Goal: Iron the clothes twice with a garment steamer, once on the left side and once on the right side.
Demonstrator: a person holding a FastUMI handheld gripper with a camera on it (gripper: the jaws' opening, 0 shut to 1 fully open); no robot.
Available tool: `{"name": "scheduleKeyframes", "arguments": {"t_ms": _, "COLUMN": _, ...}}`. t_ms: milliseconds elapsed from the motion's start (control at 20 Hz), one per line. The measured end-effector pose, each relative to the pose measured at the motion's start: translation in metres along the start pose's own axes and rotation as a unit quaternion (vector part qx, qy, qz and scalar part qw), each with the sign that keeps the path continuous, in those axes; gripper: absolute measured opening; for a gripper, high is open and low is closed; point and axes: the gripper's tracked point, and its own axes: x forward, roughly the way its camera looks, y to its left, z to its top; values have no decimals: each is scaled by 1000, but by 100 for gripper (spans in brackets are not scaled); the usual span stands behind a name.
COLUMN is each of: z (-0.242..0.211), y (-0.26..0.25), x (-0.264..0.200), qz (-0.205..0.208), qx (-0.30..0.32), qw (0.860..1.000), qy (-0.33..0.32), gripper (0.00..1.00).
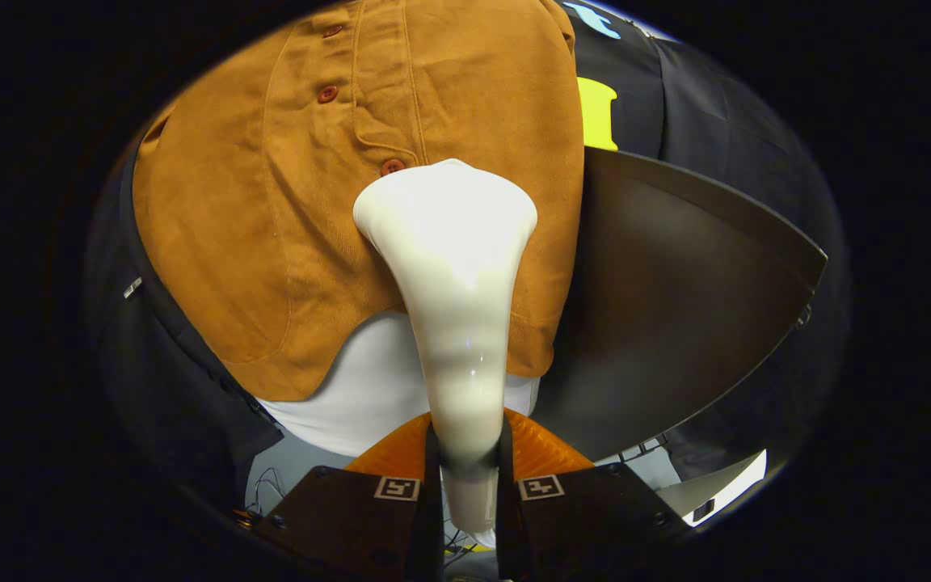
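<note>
- The white garment steamer [451, 267] stands upright between the fingers, its wide head pressed against the front of the tan jacket [288, 202], just below a red button [391, 167].
- The gripper [469, 477] is clenched on the steamer's narrow handle, both fingers pressing its sides.
- The jacket hangs over a white underlayer [360, 388] (peeking out below the hem).
- A dark brown panel [676, 299] sits beside the jacket.

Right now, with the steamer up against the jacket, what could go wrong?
1. The steamer head sits near a button; sliding could snag it.
2. The tool grips only the narrow handle, so the head might twist.
3. The jacket hem hangs loose over a white shirt and could bunch.
</note>
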Motion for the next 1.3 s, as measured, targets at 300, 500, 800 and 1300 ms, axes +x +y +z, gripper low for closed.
{"name": "scheduleKeyframes", "arguments": {"t_ms": 300, "z": -6, "y": 1, "x": -33, "qz": 7, "qx": -14, "qw": 1000, "qy": -21, "gripper": 29}}
{"name": "scheduleKeyframes", "arguments": {"t_ms": 500, "z": 12, "y": 13, "x": -84, "qz": 18, "qx": -22, "qw": 998, "qy": -63, "gripper": 29}}
{"name": "scheduleKeyframes", "arguments": {"t_ms": 800, "z": 83, "y": 33, "x": -158, "qz": 38, "qx": -27, "qw": 987, "qy": -156, "gripper": 29}}
{"name": "scheduleKeyframes", "arguments": {"t_ms": 1300, "z": 208, "y": 108, "x": -211, "qz": 48, "qx": -47, "qw": 962, "qy": -264, "gripper": 29}}
